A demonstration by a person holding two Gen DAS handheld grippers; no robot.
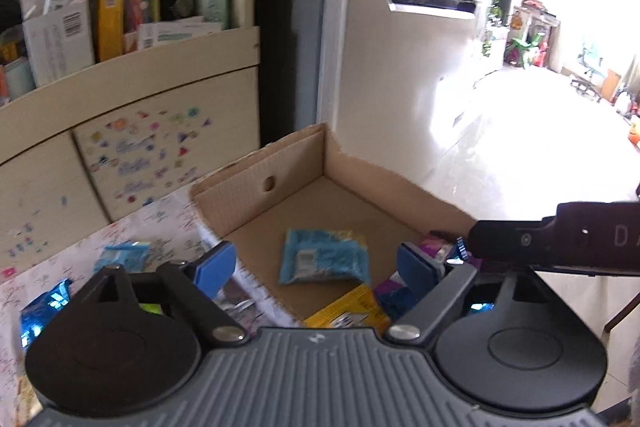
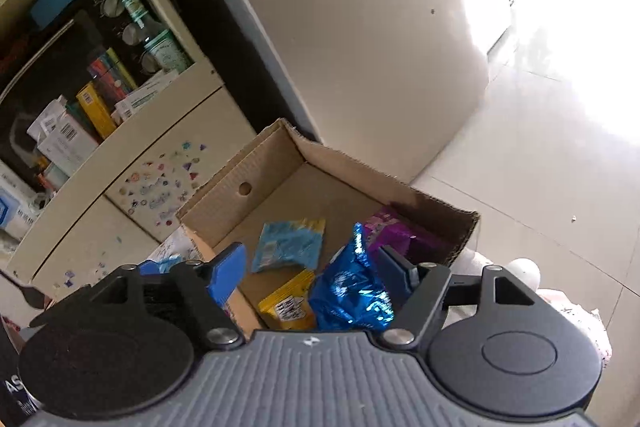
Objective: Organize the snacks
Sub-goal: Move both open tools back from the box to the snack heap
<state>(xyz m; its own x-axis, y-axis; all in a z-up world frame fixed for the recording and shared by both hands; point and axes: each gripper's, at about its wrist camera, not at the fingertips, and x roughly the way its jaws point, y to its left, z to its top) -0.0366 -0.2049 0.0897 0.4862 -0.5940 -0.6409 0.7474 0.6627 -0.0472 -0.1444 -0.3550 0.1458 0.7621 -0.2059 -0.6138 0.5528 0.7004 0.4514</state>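
Observation:
An open cardboard box point(image 1: 260, 163) point(image 2: 224, 195) sits on the table's far corner. Inside lie a light blue packet point(image 1: 324, 259) point(image 2: 288, 245), a yellow packet point(image 1: 352, 311) point(image 2: 286, 303) and a purple packet point(image 1: 434, 247) point(image 2: 396, 231). My left gripper point(image 1: 316, 265) hovers open over the box's near side, with nothing between its pads. My right gripper point(image 2: 312, 273) is open too. A shiny blue packet point(image 2: 352, 283) stands in the box between its fingers, close to the right pad and clear of the left one. One dark finger point(image 1: 520, 239) of the right gripper reaches in from the right.
More packets lie on the patterned tablecloth point(image 1: 168, 223) left of the box: a light blue one point(image 1: 124, 255) and a shiny blue one point(image 1: 44, 303). A cream shelf unit point(image 1: 132, 79) with boxes and bottles stands behind on the left, a fridge point(image 2: 360, 67) behind the box, tiled floor to the right.

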